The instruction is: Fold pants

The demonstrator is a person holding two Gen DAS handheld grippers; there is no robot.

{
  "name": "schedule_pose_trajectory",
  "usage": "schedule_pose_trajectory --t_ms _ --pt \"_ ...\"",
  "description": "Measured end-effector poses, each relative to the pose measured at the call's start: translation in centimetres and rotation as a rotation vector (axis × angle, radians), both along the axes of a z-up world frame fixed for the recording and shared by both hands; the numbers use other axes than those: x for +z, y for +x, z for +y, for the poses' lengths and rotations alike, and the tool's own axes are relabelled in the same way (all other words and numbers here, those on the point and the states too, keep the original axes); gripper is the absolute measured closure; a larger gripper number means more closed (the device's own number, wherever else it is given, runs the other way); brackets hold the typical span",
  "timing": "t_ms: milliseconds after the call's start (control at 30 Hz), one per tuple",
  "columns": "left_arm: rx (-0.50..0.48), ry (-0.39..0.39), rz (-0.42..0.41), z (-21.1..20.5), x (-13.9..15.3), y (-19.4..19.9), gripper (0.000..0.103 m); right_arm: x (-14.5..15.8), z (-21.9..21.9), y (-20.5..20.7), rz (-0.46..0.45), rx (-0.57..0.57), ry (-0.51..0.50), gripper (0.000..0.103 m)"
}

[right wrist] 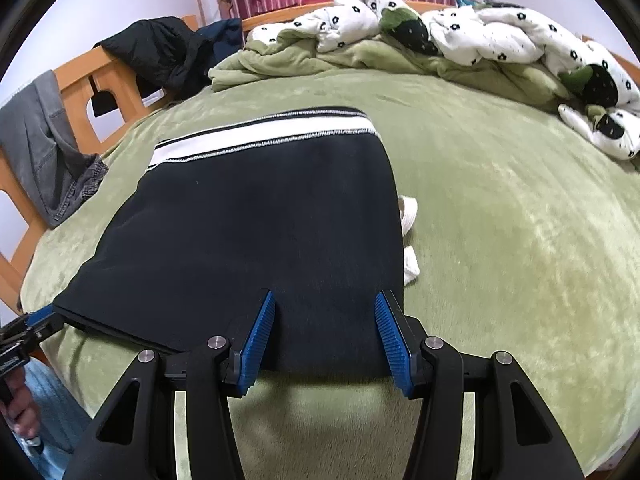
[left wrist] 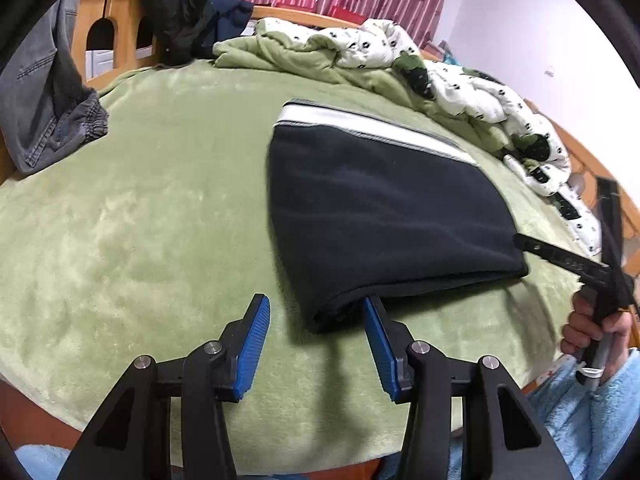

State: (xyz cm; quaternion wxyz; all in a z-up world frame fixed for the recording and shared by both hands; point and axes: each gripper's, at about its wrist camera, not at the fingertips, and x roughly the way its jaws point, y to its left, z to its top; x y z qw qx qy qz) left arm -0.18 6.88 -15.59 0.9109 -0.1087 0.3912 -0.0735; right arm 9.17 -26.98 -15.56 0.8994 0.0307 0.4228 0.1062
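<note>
Pants (right wrist: 256, 216) folded flat, waistband (right wrist: 260, 132) far end.

A crumpled white flower-print quilt (right wrist: 500, 36) is lying far across the green plush blanket (right wrist: 500, 220), grey jeans (left wrist: 44, 92) hanging left.

- We are seeing the folded pants (right wrist: 256, 216) lying on the blanket (right wrist: 500, 240), at twelve o'clock from the right gripper (right wrist: 325, 300).
- The quilt (right wrist: 480, 36) is lying behind them, toward one o'clock.
- The jeans (right wrist: 44, 152) are hanging at nine o'clock.
</note>
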Motion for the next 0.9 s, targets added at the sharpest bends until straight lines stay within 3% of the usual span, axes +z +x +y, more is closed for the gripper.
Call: schedule_pose_trajectory --t_ms 67,333,567,733,900 --pt "0.001 -0.007 -0.023 0.0 0.4 -0.2 0.047 0.1 0.1 0.1 -0.001 0.001 0.007 0.051" --pt "-0.004 -0.054 -0.055 -0.3 1.5 -0.4 0.046 0.2 0.0 0.1 -0.016 -0.016 0.031 0.051" --pt "-0.004 -0.032 -0.063 -1.6 2.5 2.7 0.046 0.7 -0.3 -0.3 -0.067 -0.043 0.031 0.051" --pt "0.008 -0.062 0.057 -2.1 0.2 5.4 0.046 0.2 -0.1 -0.1 -0.066 -0.058 0.043 0.051" --pt "0.018 0.042 0.061 -3.3 -0.6 4.9 0.043 -1.9 0.8 0.2 0.015 -0.027 -0.055 0.051"
